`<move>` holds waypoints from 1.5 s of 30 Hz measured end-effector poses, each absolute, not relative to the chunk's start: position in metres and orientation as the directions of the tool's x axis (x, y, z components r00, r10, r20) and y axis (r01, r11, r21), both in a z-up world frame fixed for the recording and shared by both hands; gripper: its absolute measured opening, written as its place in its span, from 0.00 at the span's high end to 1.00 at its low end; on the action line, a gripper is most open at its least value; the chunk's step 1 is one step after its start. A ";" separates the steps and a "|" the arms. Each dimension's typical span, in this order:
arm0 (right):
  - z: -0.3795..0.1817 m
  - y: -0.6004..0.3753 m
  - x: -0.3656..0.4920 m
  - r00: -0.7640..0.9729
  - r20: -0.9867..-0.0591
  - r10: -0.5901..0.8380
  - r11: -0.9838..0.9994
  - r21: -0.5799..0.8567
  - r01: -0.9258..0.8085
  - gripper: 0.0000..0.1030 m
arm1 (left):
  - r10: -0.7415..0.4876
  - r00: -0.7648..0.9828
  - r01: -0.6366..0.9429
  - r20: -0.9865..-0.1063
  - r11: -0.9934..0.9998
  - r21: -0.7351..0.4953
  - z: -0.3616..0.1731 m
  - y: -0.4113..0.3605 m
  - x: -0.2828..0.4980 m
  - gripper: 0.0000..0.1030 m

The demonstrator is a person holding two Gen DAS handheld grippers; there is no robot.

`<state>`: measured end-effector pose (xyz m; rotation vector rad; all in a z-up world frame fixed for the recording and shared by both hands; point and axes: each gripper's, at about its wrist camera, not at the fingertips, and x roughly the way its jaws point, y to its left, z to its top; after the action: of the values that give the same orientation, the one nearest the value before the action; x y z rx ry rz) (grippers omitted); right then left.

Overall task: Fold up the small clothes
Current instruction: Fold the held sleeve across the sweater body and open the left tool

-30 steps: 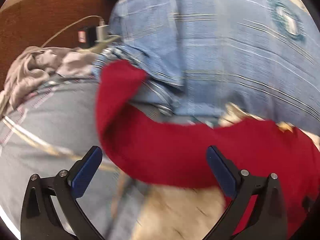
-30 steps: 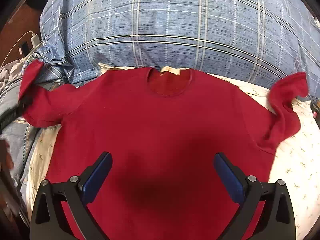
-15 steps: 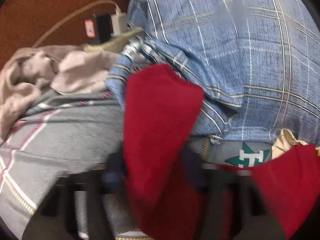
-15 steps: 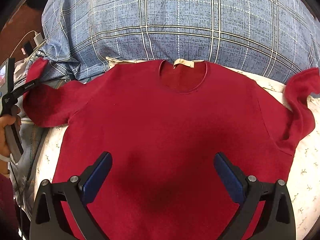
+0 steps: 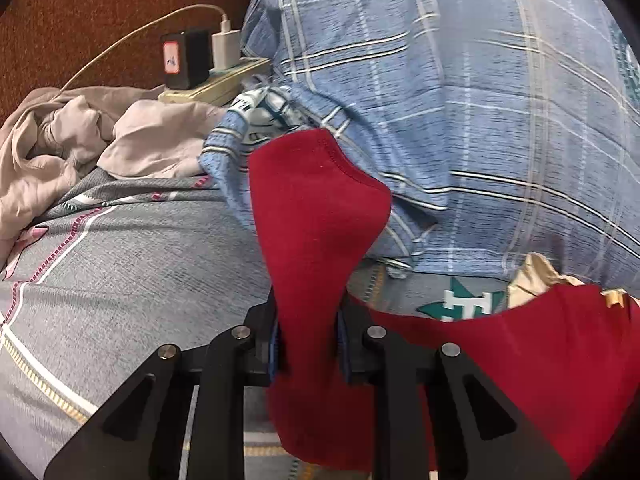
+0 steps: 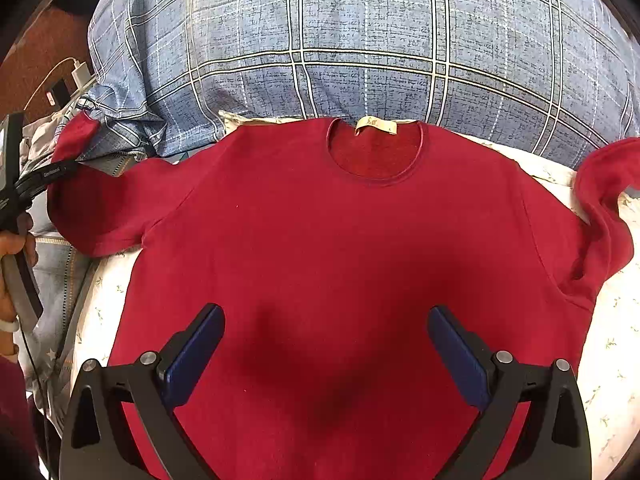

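Observation:
A red long-sleeved shirt [image 6: 340,248] lies flat, neck and tan label toward the blue plaid pillow [image 6: 360,40]. My right gripper [image 6: 326,344] hovers open over the shirt's lower middle, holding nothing. My left gripper [image 5: 308,340] is shut on the shirt's left sleeve [image 5: 316,208], whose cuff stands up beyond the jaws. In the right wrist view the left gripper [image 6: 52,172] shows at the far left, clamped on that sleeve end [image 6: 76,136]. The right sleeve [image 6: 608,200] is bent and curled up at the right edge.
The shirt rests on a white floral sheet [image 6: 612,340]. A grey striped blanket [image 5: 120,260] and a crumpled beige cloth [image 5: 60,148] lie left. A power strip with a black adapter [image 5: 184,60] and white charger [image 5: 226,46] sits by the brown headboard [image 5: 100,8].
My left gripper moved in on the left sleeve and shut on it. My right gripper stayed open and edged forward over the shirt.

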<state>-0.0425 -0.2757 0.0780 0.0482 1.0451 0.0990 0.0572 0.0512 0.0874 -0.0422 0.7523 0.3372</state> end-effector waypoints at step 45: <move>0.105 -0.385 -0.057 0.571 -0.821 0.016 0.973 0.144 0.179 0.01 | -0.297 0.616 0.258 -0.729 0.951 -0.170 0.090 -0.200 0.003 0.81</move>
<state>-0.0567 -0.3851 0.1048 0.2213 0.9610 -0.0964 0.0030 -0.1996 0.0898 -0.0501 0.8490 -0.3196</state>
